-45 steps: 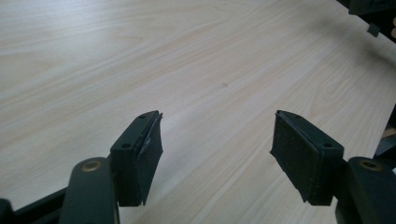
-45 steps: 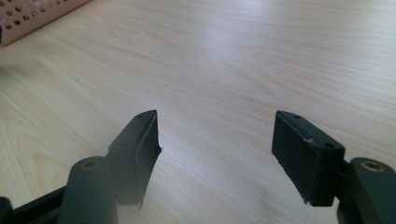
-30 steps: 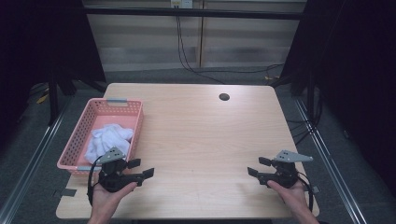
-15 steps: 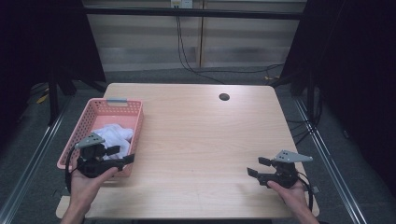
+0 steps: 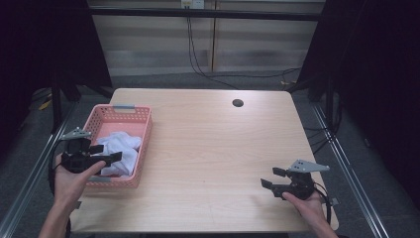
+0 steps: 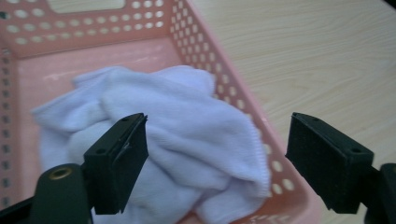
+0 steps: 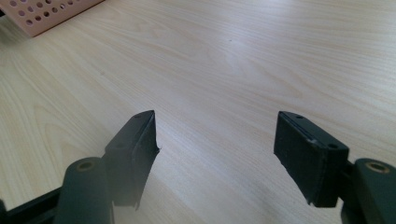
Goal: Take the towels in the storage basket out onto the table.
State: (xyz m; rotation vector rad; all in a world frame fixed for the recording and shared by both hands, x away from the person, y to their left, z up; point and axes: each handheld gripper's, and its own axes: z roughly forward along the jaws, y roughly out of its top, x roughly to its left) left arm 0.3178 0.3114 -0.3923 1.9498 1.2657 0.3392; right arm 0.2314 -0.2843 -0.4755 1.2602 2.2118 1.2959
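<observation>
Over to the pink basket swings our left gripper, jaws just opening wide and empty above the white cloth lying inside, grab not yet made.

Even overhead light brightens the table, surroundings fall dark, and close views are softly blurred

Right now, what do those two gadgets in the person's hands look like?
Both are black hand-held tools. The left gripper and the right gripper each carry a grey three-cornered plate on top and trail a black cable. Each ends in two flat, blocky black jaws with small screw holes, on arms with a brass-coloured pivot. No sleeves reach the wrists.
</observation>
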